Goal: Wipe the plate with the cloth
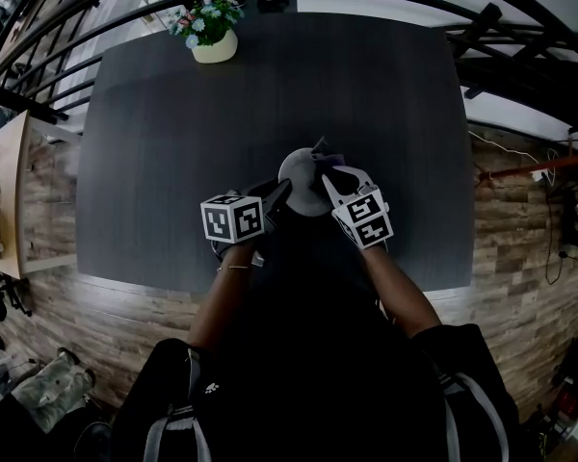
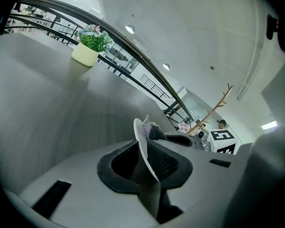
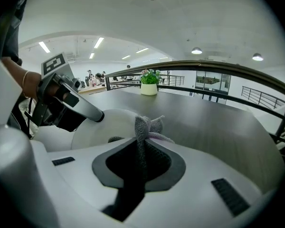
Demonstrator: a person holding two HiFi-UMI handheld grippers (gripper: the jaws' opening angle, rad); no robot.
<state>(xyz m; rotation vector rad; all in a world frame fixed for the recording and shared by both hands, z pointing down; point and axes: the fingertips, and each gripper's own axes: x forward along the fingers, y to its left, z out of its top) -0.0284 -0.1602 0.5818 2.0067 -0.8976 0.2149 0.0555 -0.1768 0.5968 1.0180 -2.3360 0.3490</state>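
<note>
Forearms (image 1: 226,296): reaching forward from the bottom of the head view, each ending behind a marker cube (image 1: 233,218).
Left gripper (image 1: 281,192): clenching on the rim of the plate (image 2: 143,144), its jaws pressing on both faces and holding it on edge.
Right gripper (image 1: 328,179): grasping the cloth (image 3: 143,127), with a grey knit tuft and a lilac fold sticking out past the jaws.
Plate: pale and round, standing tilted between the two grippers over the near half of the table (image 1: 173,162), one face looking toward the right gripper.
Cloth: lying just beside the plate's face near the rim; whether it is touching cannot be told.
Flowerpot (image 1: 215,46): sitting at the table's far edge, well apart from the grippers.
</note>
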